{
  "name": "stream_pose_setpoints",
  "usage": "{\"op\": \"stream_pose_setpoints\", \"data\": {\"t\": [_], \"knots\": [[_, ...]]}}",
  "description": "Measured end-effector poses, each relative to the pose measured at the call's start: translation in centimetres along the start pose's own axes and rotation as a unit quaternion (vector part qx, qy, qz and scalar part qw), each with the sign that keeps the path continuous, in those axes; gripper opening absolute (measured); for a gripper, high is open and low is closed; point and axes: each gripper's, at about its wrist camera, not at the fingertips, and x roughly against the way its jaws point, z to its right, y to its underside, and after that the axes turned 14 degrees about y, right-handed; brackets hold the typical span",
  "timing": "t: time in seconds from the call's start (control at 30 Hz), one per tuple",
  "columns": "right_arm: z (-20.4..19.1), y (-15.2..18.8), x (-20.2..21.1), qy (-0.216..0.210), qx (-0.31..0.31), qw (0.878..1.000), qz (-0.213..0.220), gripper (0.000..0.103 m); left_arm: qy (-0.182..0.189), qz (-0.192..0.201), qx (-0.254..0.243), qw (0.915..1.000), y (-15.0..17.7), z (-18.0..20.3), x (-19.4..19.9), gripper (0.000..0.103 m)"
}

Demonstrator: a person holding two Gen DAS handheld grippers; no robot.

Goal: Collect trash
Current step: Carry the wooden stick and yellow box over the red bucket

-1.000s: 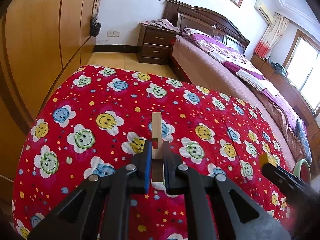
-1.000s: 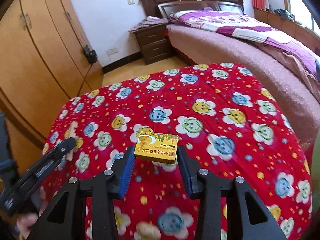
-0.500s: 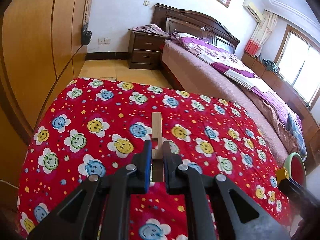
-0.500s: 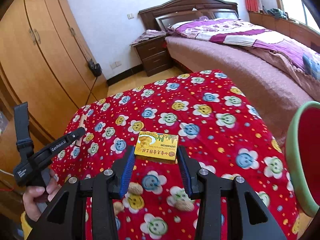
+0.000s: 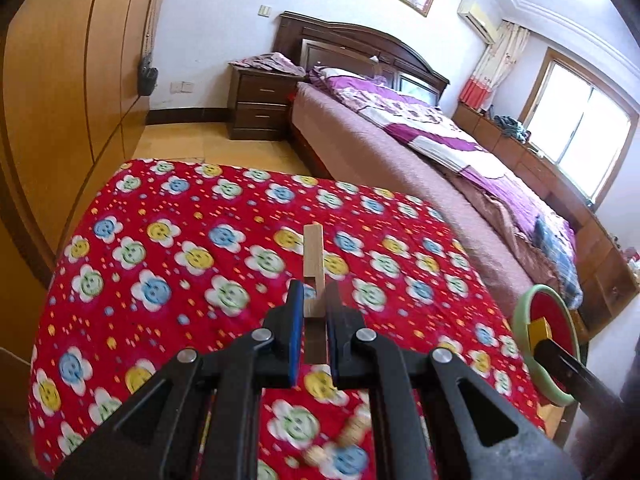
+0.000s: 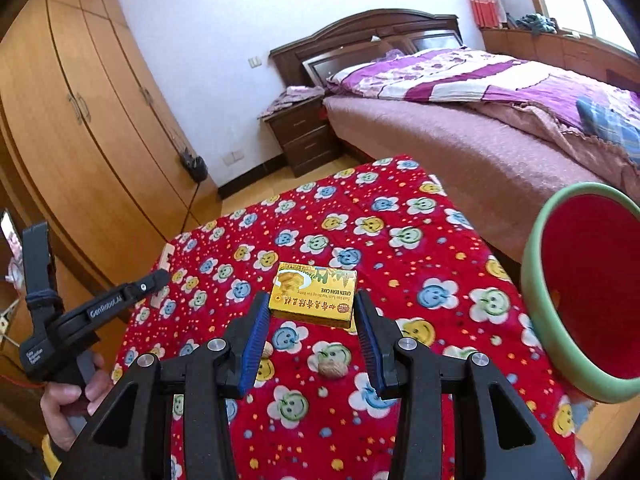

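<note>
Since a second ago, swung toward the green-rimmed red bin (image 6: 580, 288), now large at 3 o'clock in the right wrist view and at 4 o'clock in the left; means both loads near the drop. Left gripper (image 5: 312, 312) pressed together on a wooden strip (image 5: 313, 264) jutting toward 12; right gripper (image 6: 310, 312) pinching a yellow cake box (image 6: 314, 294) by its ends. Both tilted down over the red smiley cloth (image 5: 160, 240); two walnuts (image 6: 332, 369) left lying at 6 beneath the box.

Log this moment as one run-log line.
left hand-held gripper: shut on wood strip | right hand-held gripper: shut on yellow box | bin: right of table | walnuts: on cloth
</note>
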Motion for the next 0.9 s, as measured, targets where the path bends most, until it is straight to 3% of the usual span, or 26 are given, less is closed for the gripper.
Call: {"op": "stream_pose_setpoints", "data": {"t": [0.6, 0.9], "knots": [[6.3, 0.9, 5.1, -0.007, -0.050, 0.998, 0.038, 0.043, 0.053, -0.024, -0.025, 0.9980, 3.1, 7.5, 0.6, 0.010], [10.3, 1.6, 6.5, 0.012, -0.083, 0.995, 0.050, 0.043, 0.086, -0.043, -0.052, 0.9940, 4.3, 11.7, -0.4, 0.010]]}}
